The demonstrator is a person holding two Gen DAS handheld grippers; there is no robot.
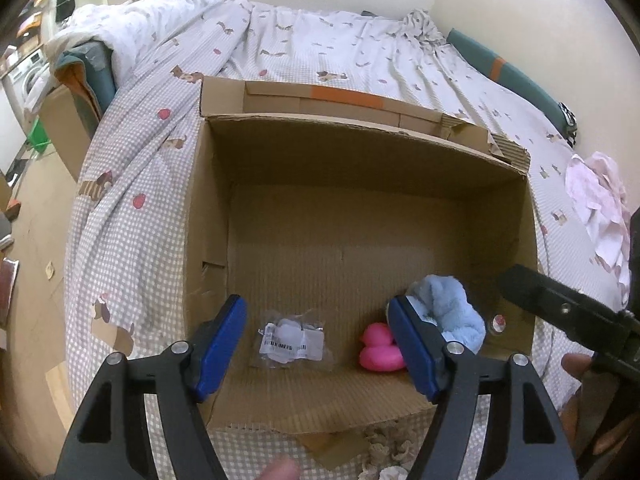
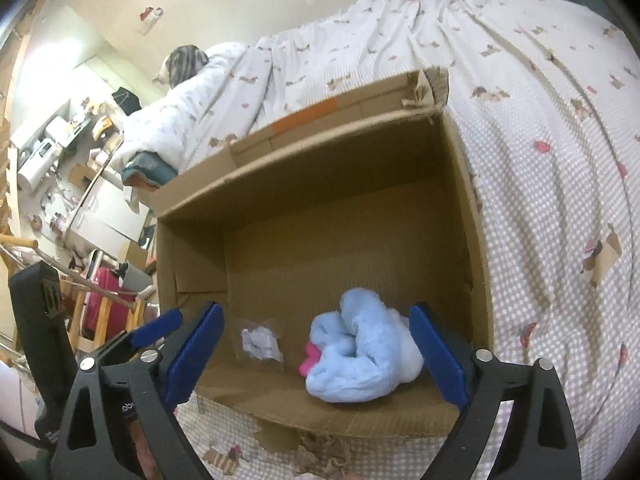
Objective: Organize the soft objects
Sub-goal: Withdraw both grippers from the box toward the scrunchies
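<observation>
Looking through our left tool (image 1: 316, 340), jaws apart and empty, we see the bagged item (image 1: 291, 340) between them on the box (image 1: 360, 216) floor, pink duck (image 1: 380, 349) right. Our right tool (image 2: 316, 350), wide and empty, frames the fluffy blue plush (image 2: 360, 348), near-right corner.

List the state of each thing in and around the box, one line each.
cardboard box: open, upright on the bed
blue plush: crumpled, lying in the box
pink duck: upright, beside the plush
plastic packet: flat on the box floor
left hand-held gripper: open, empty
right hand-held gripper: open, empty
</observation>
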